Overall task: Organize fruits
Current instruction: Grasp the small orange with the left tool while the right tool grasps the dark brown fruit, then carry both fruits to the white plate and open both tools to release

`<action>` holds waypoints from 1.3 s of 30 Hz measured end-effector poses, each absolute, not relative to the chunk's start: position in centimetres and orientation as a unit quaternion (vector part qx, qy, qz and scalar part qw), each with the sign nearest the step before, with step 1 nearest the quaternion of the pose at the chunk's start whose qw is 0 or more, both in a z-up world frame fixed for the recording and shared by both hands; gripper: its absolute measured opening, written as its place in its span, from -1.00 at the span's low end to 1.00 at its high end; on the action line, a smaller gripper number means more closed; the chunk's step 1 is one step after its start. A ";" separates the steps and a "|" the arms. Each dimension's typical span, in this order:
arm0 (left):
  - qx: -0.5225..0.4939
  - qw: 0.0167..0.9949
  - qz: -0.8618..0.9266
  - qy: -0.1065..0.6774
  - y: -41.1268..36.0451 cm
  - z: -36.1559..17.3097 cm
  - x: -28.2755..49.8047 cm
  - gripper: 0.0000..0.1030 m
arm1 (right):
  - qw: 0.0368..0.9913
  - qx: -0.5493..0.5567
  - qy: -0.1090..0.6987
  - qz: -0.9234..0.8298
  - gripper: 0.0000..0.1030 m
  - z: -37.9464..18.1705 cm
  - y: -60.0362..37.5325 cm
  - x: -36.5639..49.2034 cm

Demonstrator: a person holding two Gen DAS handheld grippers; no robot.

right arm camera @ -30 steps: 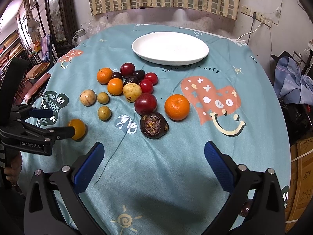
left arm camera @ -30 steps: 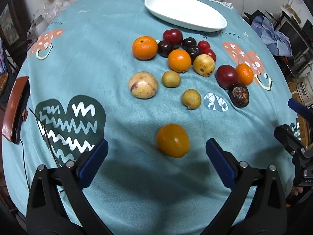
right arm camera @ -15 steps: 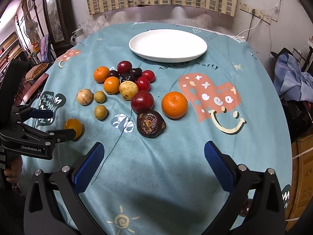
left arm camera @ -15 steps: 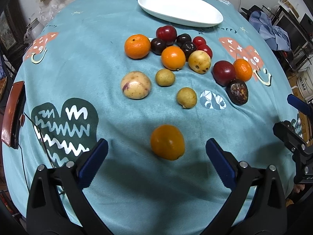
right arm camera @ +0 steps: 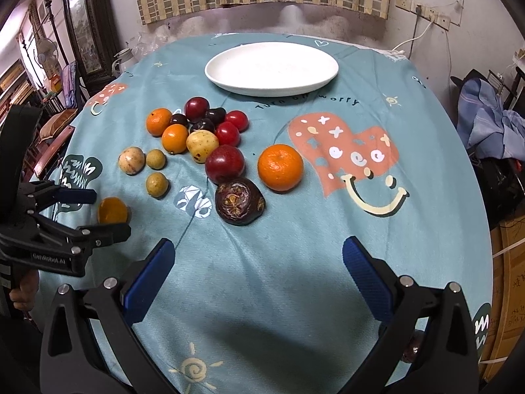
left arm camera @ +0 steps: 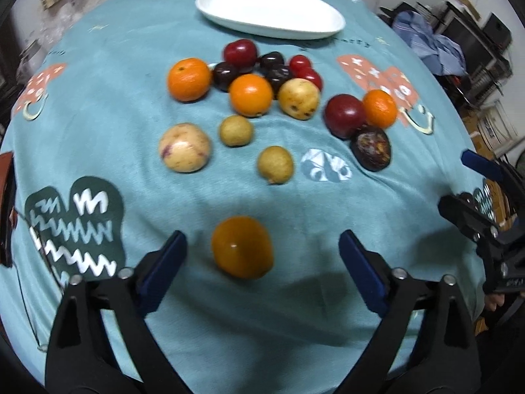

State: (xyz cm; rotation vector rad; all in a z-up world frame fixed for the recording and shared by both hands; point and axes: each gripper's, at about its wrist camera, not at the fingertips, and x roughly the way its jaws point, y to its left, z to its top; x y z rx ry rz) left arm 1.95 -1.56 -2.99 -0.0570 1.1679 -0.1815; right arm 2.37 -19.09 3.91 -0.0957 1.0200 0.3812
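One orange fruit (left arm camera: 242,251) lies on the cloth (left arm camera: 115,92) between the left gripper's (left arm camera: 262,256) pads, which have begun closing from full spread without touching it yet; the grasp looks imminent. Right gripper (right arm camera: 256,272) hangs released, holding nothing. Farther off sits the fruit cluster (left arm camera: 251,95), then the bare plate (left arm camera: 269,16).

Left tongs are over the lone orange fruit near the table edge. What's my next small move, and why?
Probably ease the left tongs down a little further so the orange fruit sits squarely between the closing jaws. The fruit lies between the pads untouched, slightly nearer the left one, and the white plate is bare.
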 end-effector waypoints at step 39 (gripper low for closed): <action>-0.094 0.803 -0.121 0.576 1.3 -4.7 1.2 -0.24 | 0.814 -0.052 0.533 0.224 -0.07 -1.0 -15.4 8.2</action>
